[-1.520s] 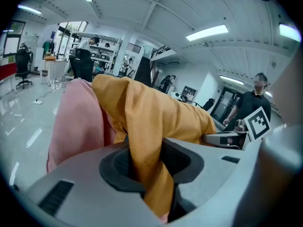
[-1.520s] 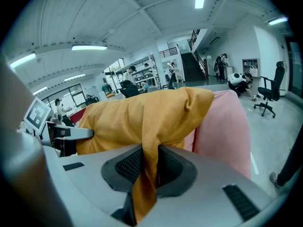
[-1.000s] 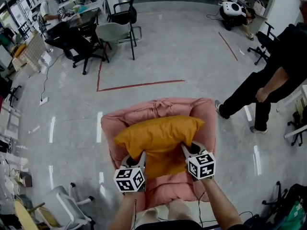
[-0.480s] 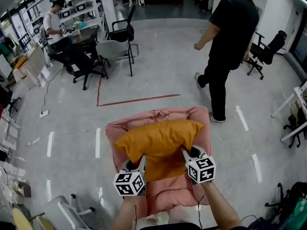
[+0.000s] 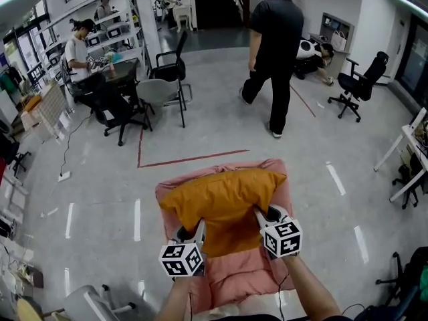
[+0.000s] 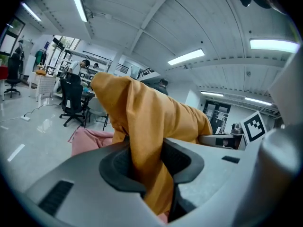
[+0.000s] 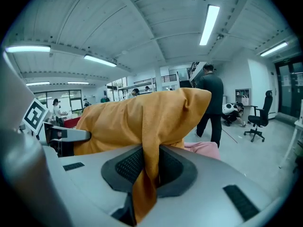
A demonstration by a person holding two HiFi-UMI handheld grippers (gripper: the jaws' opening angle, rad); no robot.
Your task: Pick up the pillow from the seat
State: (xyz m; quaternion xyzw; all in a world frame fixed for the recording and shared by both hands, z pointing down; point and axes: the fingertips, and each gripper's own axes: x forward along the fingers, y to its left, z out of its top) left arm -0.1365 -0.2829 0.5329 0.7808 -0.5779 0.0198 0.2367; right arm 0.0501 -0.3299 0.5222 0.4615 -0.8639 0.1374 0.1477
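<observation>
The left tool point(image 5: 191, 231) and right tool point(image 5: 263, 215) each pinch a fold of the pillow point(image 5: 224, 194) tight; lifting evenly (fabric slips) should clear the seat point(image 5: 246, 273), possibly touching underneath.

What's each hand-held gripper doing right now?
Left hand-held gripper: closed, pinching the orange pillow fabric.
Right hand-held gripper: closed, pinching the same pillow.

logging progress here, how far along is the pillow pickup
Done: the left gripper and right gripper are each shut on the near edge of the orange pillow. In hand: the pillow looks lifted off the pink seat, which shows below it in both gripper views. Left: carrying it away from the seat.
</observation>
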